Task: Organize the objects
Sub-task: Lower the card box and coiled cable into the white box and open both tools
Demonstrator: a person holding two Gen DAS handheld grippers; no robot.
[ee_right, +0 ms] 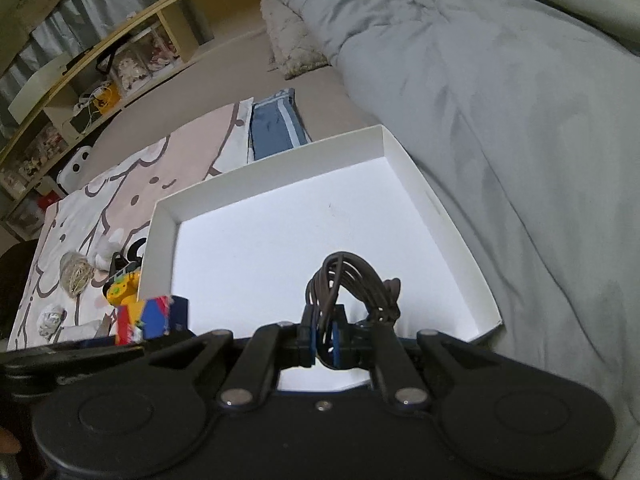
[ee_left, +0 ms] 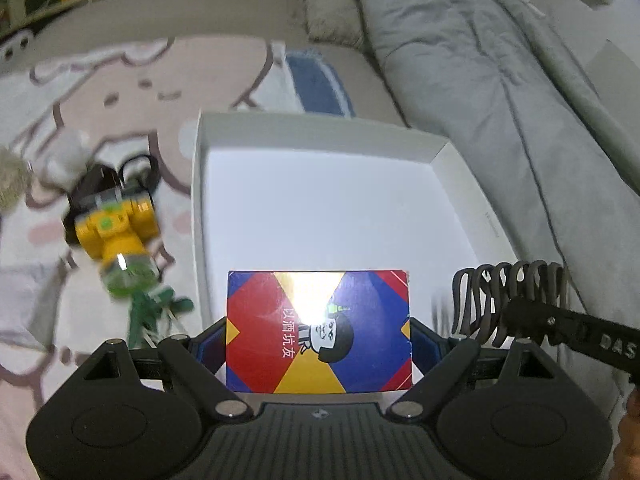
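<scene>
A shallow white box (ee_left: pixel 316 128) lies open on the floor mat; it also shows in the right wrist view (ee_right: pixel 440 216). My left gripper (ee_left: pixel 318 340) is shut on a red, blue and yellow card box (ee_left: pixel 318 332), held over the near edge of the white box. My right gripper (ee_right: pixel 322 340) is shut on a coiled brown cord (ee_right: pixel 352 284), held above the box's near right part. That cord (ee_left: pixel 508 300) and the right gripper's arm show at the right of the left wrist view. The card box (ee_right: pixel 146 316) shows at the left of the right wrist view.
A yellow toy robot (ee_left: pixel 116 228) with green parts and a black item lie on the cartoon mat (ee_left: pixel 120 80) left of the box. A twine ball (ee_right: pixel 76 274) lies further left. A grey duvet (ee_right: pixel 500 100) runs along the right. Shelves (ee_right: pixel 100 60) stand behind.
</scene>
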